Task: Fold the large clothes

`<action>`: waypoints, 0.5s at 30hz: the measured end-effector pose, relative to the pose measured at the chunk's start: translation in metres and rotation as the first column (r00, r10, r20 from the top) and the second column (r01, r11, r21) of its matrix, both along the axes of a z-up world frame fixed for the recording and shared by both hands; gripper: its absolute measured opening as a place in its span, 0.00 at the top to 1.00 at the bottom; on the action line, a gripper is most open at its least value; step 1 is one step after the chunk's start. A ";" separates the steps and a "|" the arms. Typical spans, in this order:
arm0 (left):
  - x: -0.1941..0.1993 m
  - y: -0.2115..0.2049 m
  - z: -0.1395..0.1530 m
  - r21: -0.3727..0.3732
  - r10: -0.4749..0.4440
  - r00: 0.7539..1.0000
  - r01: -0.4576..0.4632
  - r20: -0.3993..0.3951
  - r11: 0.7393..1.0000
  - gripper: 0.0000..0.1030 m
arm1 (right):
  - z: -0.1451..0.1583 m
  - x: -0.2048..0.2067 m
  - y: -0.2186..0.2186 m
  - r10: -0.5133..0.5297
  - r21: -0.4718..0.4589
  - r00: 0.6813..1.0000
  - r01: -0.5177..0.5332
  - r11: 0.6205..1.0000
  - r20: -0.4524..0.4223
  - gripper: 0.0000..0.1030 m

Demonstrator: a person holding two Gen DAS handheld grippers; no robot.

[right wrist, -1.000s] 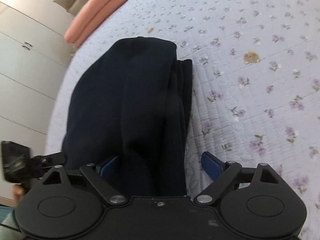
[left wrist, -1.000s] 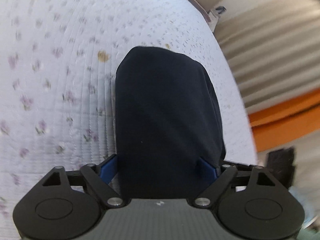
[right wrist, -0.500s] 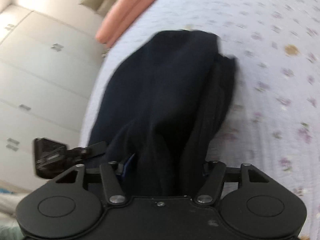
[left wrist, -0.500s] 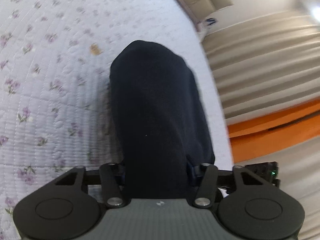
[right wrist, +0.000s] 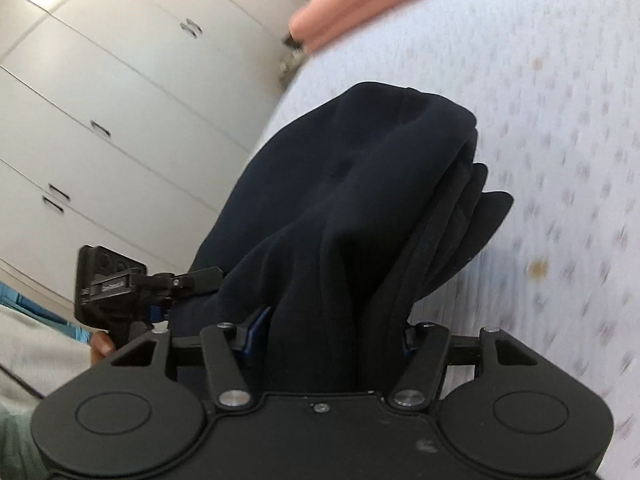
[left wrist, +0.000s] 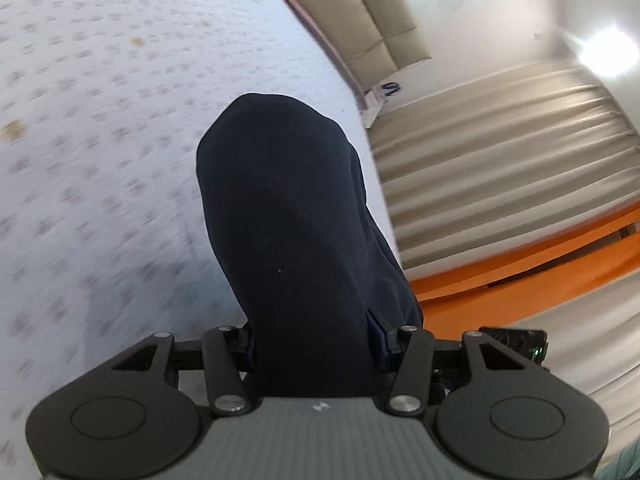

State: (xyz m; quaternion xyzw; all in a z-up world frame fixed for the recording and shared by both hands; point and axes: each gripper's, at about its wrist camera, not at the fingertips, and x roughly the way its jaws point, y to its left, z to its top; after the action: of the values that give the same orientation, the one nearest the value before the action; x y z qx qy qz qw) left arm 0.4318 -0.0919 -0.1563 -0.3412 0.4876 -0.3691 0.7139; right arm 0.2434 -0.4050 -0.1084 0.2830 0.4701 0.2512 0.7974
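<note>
A folded dark navy garment [left wrist: 288,220] is bunched and lifted off the floral bedspread [left wrist: 100,120]. My left gripper [left wrist: 316,344] is shut on its near end, and a blue pad [left wrist: 378,336] presses into the cloth on the right. In the right wrist view the same garment [right wrist: 360,200] hangs in thick folded layers, loose edges trailing to the right. My right gripper [right wrist: 332,336] is shut on that end, its fingers [right wrist: 256,326] squeezing the folds. The left gripper's body [right wrist: 116,284] shows beside the garment, held by a hand [right wrist: 100,346].
The quilted bedspread [right wrist: 560,100] stretches ahead and to the side. A pink pillow [right wrist: 360,4] lies at the bed's far end. White wardrobe doors [right wrist: 100,100] stand off the bed's edge. Beige curtains [left wrist: 500,160], an orange band [left wrist: 520,264] and a padded headboard [left wrist: 360,12] lie beyond.
Both grippers closed on the near ends of the garment, then rose and swung, lifting it off the bedspread. The views now tilt up toward the walls.
</note>
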 end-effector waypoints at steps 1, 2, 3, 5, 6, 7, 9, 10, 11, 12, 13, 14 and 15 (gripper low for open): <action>-0.007 0.008 -0.009 0.018 0.007 1.000 -0.007 -0.017 1.000 0.48 | -0.011 0.000 0.007 0.006 -0.020 0.999 -0.007 1.000 -0.033 0.29; -0.012 0.013 -0.020 0.045 0.016 0.999 -0.014 -0.032 0.999 0.45 | -0.027 0.000 0.015 0.011 -0.040 0.996 -0.014 0.999 -0.084 0.27; -0.017 0.018 -0.034 0.095 0.027 0.998 -0.022 -0.049 0.995 0.39 | -0.048 0.002 0.022 0.012 -0.059 0.986 -0.022 0.998 -0.164 0.27; -0.022 0.022 -0.073 0.263 0.085 0.984 -0.042 -0.156 0.964 0.33 | -0.080 0.004 0.038 -0.002 -0.162 0.957 -0.047 0.986 -0.289 0.19; -0.025 0.026 -0.086 0.279 0.094 0.979 -0.040 -0.183 0.960 0.32 | -0.080 0.001 0.039 -0.021 -0.172 0.959 -0.028 0.985 -0.281 0.18; -0.029 0.033 -0.088 0.209 0.107 0.977 -0.068 -0.183 0.976 0.34 | -0.073 0.001 0.039 -0.032 -0.174 0.964 -0.015 0.985 -0.265 0.18; -0.033 0.042 -0.076 0.210 0.129 0.979 -0.094 -0.157 0.973 0.37 | -0.054 -0.002 0.037 -0.043 -0.220 0.971 -0.010 0.976 -0.237 0.19; -0.035 0.047 -0.065 0.244 0.129 0.985 -0.099 -0.113 0.965 0.37 | -0.042 -0.004 0.034 -0.055 -0.269 0.975 -0.005 0.963 -0.215 0.19; -0.036 0.053 -0.054 0.279 0.136 0.988 -0.111 -0.072 0.954 0.37 | -0.033 -0.009 0.028 -0.059 -0.312 0.980 -0.003 0.950 -0.190 0.19; -0.035 0.058 -0.044 0.296 0.139 0.989 -0.119 -0.047 0.948 0.37 | -0.019 -0.010 0.028 -0.062 -0.358 0.987 0.006 0.934 -0.146 0.19; -0.033 0.062 -0.035 0.302 0.138 0.990 -0.124 -0.024 0.945 0.37 | -0.003 -0.008 0.031 -0.062 -0.396 0.994 0.023 0.918 -0.087 0.18; -0.032 0.064 -0.022 0.302 0.131 0.991 -0.129 0.012 0.944 0.37 | 0.010 -0.001 0.033 -0.055 -0.413 0.998 0.040 0.910 -0.026 0.17; -0.027 0.065 -0.013 0.297 0.119 0.992 -0.127 0.045 0.947 0.37 | 0.022 0.004 0.040 -0.044 -0.418 0.998 0.060 0.906 0.049 0.17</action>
State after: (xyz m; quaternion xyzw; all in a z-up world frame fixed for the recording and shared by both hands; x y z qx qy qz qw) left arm 0.4047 -0.0271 -0.1691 -0.2541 0.5062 -0.2503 0.7852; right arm 0.2476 -0.3648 -0.0863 0.1127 0.4902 0.1284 0.8547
